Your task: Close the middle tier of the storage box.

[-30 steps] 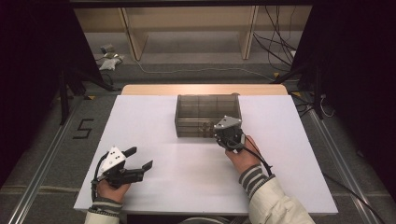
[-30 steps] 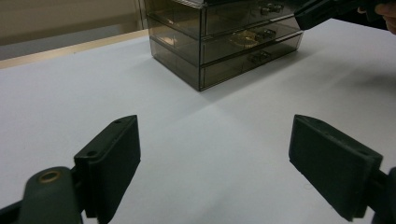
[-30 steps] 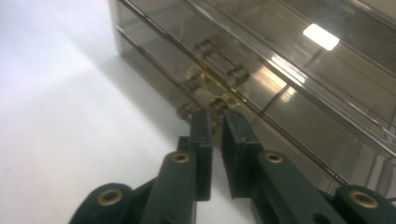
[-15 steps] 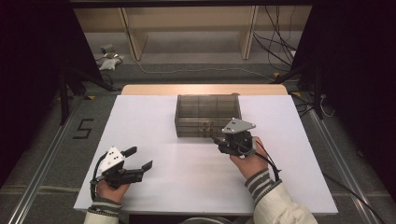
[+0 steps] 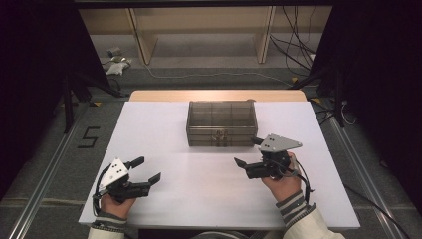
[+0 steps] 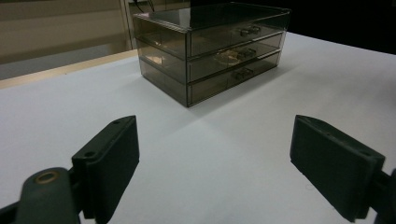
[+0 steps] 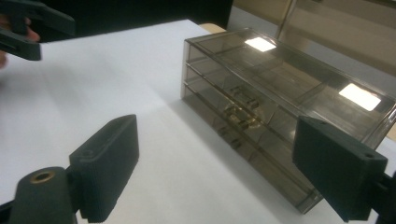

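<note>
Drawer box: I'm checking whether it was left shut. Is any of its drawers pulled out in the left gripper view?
No: all three drawer fronts of the smoky clear drawer box sit flush with its frame, handles lined up one above another.

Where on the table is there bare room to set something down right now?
Most of the white table is bare: left of the drawer box, right of it, and the front strip between the left gripper and right gripper. Tightest spot: between the box front and right gripper.

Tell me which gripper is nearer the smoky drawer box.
Right. The right gripper sits just off the drawer box's front right corner, jaws open; the left gripper is farther back near the table's front left.
</note>
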`<state>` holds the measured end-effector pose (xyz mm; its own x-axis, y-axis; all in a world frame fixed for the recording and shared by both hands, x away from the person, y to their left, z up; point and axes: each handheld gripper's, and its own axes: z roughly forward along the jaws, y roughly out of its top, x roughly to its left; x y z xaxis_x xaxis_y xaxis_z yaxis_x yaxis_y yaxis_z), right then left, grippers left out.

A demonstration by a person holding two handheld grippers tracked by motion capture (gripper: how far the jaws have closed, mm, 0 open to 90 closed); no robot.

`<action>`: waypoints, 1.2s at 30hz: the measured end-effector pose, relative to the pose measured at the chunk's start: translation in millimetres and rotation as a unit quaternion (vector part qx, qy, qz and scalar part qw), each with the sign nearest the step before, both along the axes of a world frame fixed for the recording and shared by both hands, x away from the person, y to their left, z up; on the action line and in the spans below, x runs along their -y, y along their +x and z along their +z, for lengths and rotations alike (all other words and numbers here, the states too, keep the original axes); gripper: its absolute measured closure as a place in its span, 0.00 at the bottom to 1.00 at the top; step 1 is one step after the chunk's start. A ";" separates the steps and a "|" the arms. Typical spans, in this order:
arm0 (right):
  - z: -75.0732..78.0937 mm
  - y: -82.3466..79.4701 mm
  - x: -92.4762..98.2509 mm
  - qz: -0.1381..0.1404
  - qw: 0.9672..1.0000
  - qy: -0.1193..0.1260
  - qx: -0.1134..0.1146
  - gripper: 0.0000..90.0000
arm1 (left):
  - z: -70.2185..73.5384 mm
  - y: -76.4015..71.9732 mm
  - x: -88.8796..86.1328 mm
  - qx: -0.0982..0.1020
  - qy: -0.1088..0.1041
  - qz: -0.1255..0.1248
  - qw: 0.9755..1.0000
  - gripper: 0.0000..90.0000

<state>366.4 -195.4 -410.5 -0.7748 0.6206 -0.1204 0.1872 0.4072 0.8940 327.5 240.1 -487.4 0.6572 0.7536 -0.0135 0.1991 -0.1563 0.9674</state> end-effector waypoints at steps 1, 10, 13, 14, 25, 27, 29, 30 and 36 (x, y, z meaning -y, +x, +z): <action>0.2 -1.3 3.3 0.000 1.000 0.002 -0.003 0.17 | 0.2 -0.4 0.3 0.001 0.000 -0.001 1.000 0.17; -11.2 -13.8 40.3 0.000 0.999 0.034 -0.003 0.14 | 0.3 -2.4 -1.7 0.001 -0.014 -0.003 1.000 0.17; -16.8 -18.3 49.6 0.006 0.999 0.042 -0.004 0.13 | 0.3 -4.3 -2.6 0.002 -0.015 -0.003 1.000 0.17; -19.0 -20.3 53.4 0.008 0.999 0.038 -0.007 0.12 | 0.2 -4.7 -2.8 0.003 -0.015 -0.003 1.000 0.17; -44.4 -31.4 79.0 -0.014 1.000 0.010 -0.020 0.08 | -4.2 -8.5 -2.3 0.002 -0.006 -0.001 1.000 0.17; -51.2 -33.2 82.8 -0.016 1.000 0.010 -0.017 0.08 | -5.6 -9.5 -2.2 0.001 -0.005 0.000 1.000 0.17; -58.2 -34.3 86.2 -0.018 0.999 0.015 -0.022 0.07 | -7.3 -10.3 -2.1 -0.001 -0.006 0.000 1.000 0.17; -62.3 -34.7 88.3 -0.019 0.999 0.018 -0.024 0.06 | -8.0 -10.7 -2.3 -0.001 -0.004 0.000 1.000 0.17; -74.1 -39.2 97.0 -0.024 0.999 0.026 -0.034 0.05 | -15.6 -15.7 -2.8 0.006 -0.001 0.008 1.000 0.17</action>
